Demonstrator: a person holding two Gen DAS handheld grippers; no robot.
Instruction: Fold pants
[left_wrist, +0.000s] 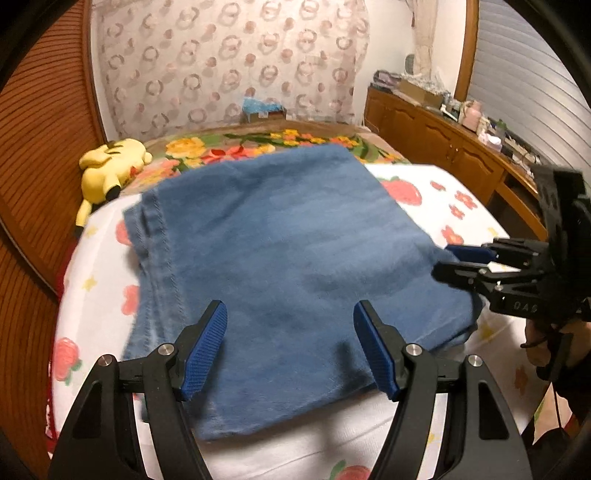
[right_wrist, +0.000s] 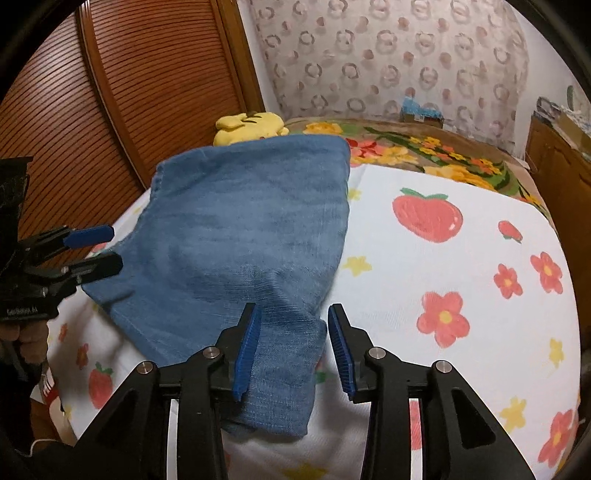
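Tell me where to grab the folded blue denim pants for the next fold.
Likely grip the folded blue denim pants at the near corner lying between the open right hand-held gripper's pads, coming in low from the near bed edge; it overhangs slightly there, so a pad could slip beneath.

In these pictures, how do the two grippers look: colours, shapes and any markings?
Both the left gripper and the right gripper are matte black, with angular linkage arms, round silver pivot pins and ribbed blue pads on the fingers. Pale lettering marks each body, too blurred to read. A thin dark cord hangs below the right one.
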